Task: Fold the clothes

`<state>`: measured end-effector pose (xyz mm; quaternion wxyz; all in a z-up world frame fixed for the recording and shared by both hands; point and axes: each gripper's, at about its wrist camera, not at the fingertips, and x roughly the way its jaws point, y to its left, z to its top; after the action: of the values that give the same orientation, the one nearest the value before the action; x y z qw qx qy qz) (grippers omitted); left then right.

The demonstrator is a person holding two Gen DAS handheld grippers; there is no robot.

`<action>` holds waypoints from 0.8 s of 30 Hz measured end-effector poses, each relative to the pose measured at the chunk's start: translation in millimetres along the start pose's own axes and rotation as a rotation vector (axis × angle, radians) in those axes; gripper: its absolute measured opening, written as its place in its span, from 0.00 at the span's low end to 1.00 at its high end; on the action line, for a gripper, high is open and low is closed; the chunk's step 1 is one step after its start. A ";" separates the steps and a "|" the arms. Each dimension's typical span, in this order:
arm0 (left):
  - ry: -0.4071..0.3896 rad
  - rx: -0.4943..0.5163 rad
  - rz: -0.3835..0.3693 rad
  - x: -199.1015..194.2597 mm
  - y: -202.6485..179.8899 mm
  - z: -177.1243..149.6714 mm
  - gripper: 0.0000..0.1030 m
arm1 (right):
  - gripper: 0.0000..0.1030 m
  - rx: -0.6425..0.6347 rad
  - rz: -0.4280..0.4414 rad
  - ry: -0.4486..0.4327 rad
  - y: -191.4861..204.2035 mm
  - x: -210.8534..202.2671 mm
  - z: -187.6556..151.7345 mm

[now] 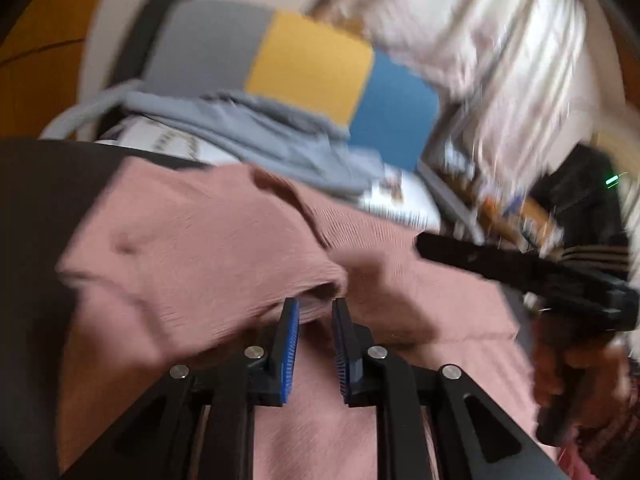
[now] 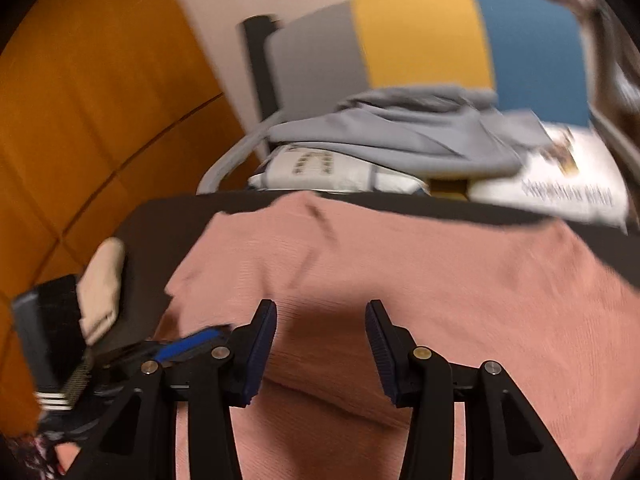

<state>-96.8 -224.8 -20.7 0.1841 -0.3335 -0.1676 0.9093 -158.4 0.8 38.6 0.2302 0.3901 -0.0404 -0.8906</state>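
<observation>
A pink ribbed garment lies spread over a dark table, with a flap folded over on its left half. My left gripper hovers low at the edge of that flap, its blue pads a narrow gap apart and pressing on nothing. In the right wrist view the same pink garment fills the middle, and my right gripper stands open above it with nothing between its fingers. The left gripper's blue pad shows at the lower left there. Both views are blurred.
Behind the table stands a chair with a grey, yellow and blue back. On it a grey garment lies over white printed bags. A pale beige thing lies near the table's left edge. The floor is orange.
</observation>
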 end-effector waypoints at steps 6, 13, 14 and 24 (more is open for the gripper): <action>-0.119 -0.285 0.164 -36.4 82.8 4.1 0.17 | 0.48 -0.301 -0.008 0.082 95.5 47.7 13.1; -0.119 -0.493 0.113 -19.5 129.1 23.3 0.17 | 0.60 -0.737 -0.180 0.165 154.3 83.1 -30.5; -0.113 -0.490 0.099 -15.2 127.2 25.1 0.17 | 0.60 -0.772 -0.194 0.173 154.6 84.5 -35.5; -0.101 -0.520 0.043 12.8 126.2 13.5 0.17 | 0.37 -1.108 -0.348 0.166 155.2 101.0 -71.1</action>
<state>-143.1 -332.1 -71.9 0.0645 -0.3274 -0.3975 0.8548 -108.5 -174.3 -39.8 0.2525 0.2811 0.5139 -0.7701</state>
